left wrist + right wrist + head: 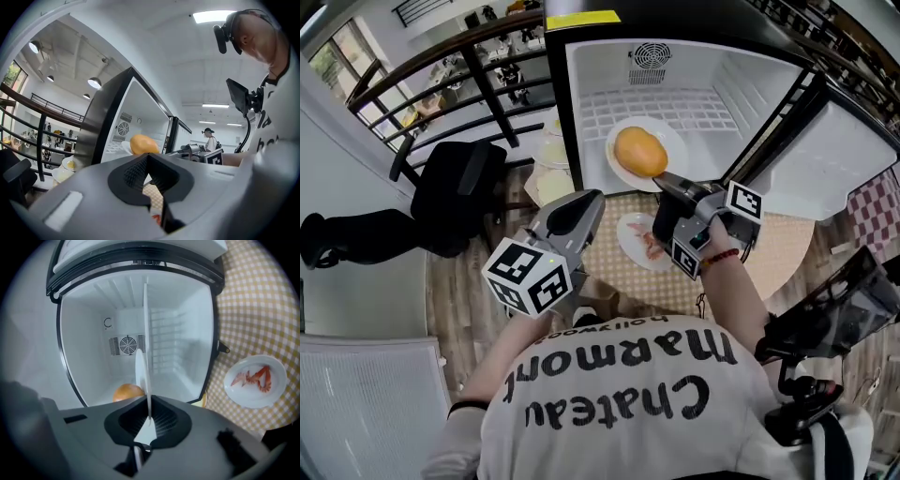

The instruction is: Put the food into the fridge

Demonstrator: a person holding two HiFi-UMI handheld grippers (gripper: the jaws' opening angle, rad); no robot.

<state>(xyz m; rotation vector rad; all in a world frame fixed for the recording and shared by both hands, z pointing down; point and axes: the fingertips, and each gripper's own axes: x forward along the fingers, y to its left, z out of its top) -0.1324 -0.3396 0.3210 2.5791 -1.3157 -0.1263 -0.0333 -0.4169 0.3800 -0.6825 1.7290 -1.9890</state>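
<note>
The small white fridge (741,89) stands open on the checked table, its door (839,159) swung right. My right gripper (668,184) is shut on the rim of a white plate (675,141) that carries a round orange fruit (639,152), held at the fridge's mouth. In the right gripper view the plate (142,366) shows edge-on between the jaws of the right gripper (149,420), with the fruit (127,392) to its left. A second white plate with red shrimp (637,242) (255,379) lies on the table. My left gripper (584,204) (148,183) hovers left of it, jaws together, holding nothing.
The round table's checked cloth (787,246) reaches right of the shrimp plate. More dishes (548,155) (64,168) sit left of the fridge. A black chair (455,192) and a dark railing (492,89) stand at the left. A wire shelf (661,111) lines the fridge's inside.
</note>
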